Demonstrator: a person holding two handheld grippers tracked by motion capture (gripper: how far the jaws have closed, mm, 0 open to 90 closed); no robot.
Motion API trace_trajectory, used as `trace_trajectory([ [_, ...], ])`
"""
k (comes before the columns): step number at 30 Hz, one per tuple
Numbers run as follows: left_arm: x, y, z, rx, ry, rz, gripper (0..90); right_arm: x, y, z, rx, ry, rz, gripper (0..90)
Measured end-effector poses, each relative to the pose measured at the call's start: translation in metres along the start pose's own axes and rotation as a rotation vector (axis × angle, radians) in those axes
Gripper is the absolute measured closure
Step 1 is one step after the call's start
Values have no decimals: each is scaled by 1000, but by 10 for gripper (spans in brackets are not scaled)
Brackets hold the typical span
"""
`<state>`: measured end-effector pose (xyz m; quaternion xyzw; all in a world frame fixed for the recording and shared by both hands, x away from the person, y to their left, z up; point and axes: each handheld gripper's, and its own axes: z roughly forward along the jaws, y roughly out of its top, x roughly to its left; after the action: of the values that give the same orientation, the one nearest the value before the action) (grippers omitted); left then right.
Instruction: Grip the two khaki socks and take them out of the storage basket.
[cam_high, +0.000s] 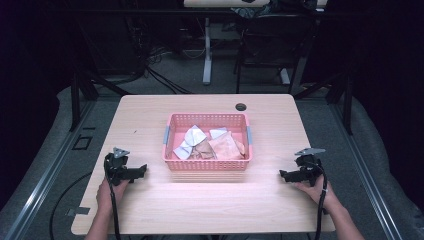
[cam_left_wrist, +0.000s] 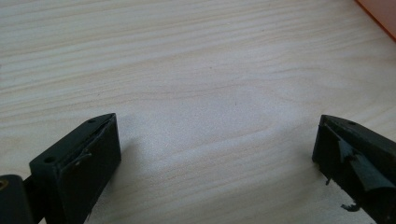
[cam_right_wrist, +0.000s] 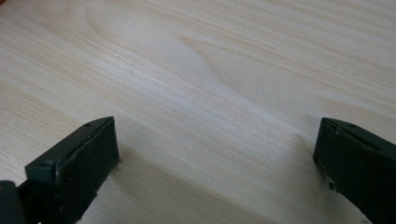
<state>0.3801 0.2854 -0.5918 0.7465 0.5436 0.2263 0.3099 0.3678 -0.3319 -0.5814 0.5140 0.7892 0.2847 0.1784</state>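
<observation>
Here the pink basket of folded cloths sat mid-table, long axis running nine to three. It lay at two o'clock from the left gripper and ten o'clock from the right gripper, both about equally near, jaws wide apart, holding nothing. The left gripper view caught an orange-pink basket corner that the high view showed whole.

left claw black, grey plate | right claw black, black cable

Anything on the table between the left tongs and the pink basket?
No. In the high view, the stretch from the left tongs to the pink basket is bare wood; the left gripper view also shows bare table ahead of its open jaws.
</observation>
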Motion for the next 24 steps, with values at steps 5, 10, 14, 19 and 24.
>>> trace_trajectory([
  [5, 0, 0, 0, -5, 1, 0, 9, 0, 0, 1, -2, 2, -2, 0],
  [10, 0, 0, 0, -4, 0, 1, 10, 0, 0, 1, -3, -1, 0, 0],
  [14, 0, 0, 0, -4, 0, 1, 9, 1, 3, 1, 26, 30, -42, 0],
  [19, 0, 0, 0, -3, -1, 2, 9, 1, 8, 2, 47, 55, -71, 0],
  [24, 0, 0, 0, -3, -1, 2, 9, 3, 8, 4, 30, 34, -42, 0],
])
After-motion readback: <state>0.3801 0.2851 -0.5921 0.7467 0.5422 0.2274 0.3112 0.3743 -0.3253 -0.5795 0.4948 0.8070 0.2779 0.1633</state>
